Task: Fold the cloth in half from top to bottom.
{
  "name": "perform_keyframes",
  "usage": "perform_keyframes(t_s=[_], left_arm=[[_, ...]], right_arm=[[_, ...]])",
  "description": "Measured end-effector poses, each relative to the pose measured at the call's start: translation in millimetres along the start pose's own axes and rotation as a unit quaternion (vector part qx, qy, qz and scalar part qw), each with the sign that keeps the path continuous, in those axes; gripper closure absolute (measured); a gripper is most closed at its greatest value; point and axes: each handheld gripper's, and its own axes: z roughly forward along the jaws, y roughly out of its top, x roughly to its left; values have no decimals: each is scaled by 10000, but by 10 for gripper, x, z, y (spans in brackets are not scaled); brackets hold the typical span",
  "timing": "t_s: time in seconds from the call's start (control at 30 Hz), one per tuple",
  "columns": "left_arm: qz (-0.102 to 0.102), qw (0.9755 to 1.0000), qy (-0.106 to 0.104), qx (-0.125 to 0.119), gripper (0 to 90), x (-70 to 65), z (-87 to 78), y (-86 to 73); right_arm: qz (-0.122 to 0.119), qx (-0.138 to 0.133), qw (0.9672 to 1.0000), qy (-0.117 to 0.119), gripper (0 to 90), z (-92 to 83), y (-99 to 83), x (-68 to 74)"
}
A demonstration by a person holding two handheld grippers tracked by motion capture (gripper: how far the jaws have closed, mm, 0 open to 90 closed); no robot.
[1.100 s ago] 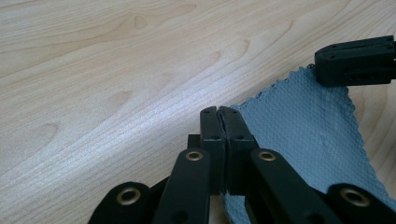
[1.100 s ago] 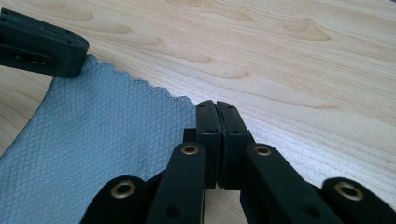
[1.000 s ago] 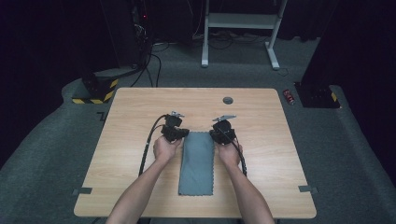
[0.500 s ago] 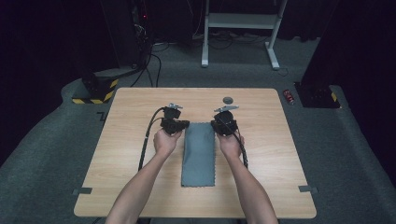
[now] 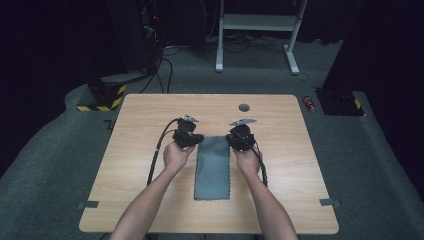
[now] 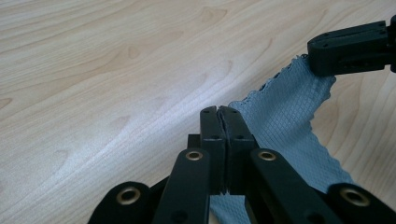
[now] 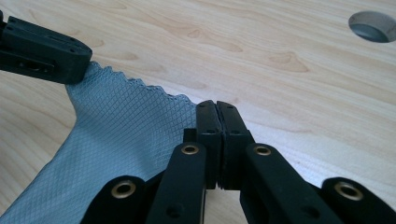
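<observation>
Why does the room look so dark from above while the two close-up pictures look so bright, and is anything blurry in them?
High view: light falls on the table, the surroundings stay near black, and all of it is rather soft. Left gripper view: bright, the grey cloth weave crisp, the nearest jaw links slightly soft. Right gripper view: equally bright, with a pale sheen on the wood near the table's hole.

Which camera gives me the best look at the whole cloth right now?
The high view: the cloth lies there full length on the table, both far corners pinched. The left gripper view shows its far edge between the claws; the right gripper view shows that edge and some weave.
</observation>
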Motion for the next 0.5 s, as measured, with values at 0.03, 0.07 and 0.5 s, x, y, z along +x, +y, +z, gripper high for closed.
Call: perform_keyframes(t_s=[0.03,0.07,0.5], left_arm=[[53,10000,7,25,889,-6,-9,-19],[47,10000,-18,38,889,-10,-15,-29],[26,9998,-181,20,889,-32,-84,-146]], right_arm=[[-29,7,10000,25,888,-3,-25,12],[-25,10,10000,49,888,-7,-35,18],[-47,-3,9996,284,888,-87,-155,33]])
